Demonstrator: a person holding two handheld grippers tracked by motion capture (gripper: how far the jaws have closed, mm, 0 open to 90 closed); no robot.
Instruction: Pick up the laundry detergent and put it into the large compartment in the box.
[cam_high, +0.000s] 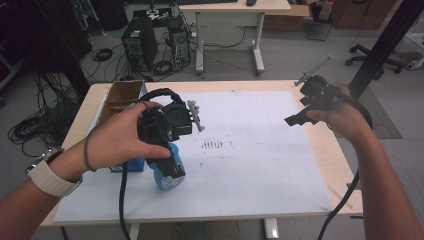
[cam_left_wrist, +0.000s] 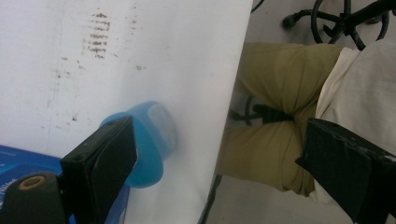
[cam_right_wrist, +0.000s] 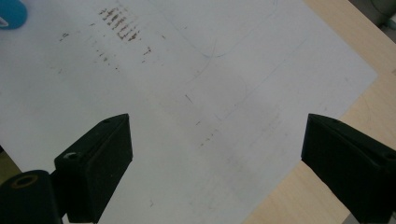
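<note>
Blue cup (cam_high: 165, 177) is seen at 7 o'clock on the white sheet (cam_high: 260, 165); left gripper (cam_high: 172, 167) hovers beside it, jaws apart. Centring before closing is advised. Right gripper (cam_high: 300, 117) is held spread, empty.

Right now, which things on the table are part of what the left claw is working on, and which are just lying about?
In the job:
- blue cup, standing on the white sheet below the open left claw
- blue box beside the cup

Lying about:
- cardboard box at the table's far left
- white sheet with dark smudges
- right claw, open and holding nothing
</note>
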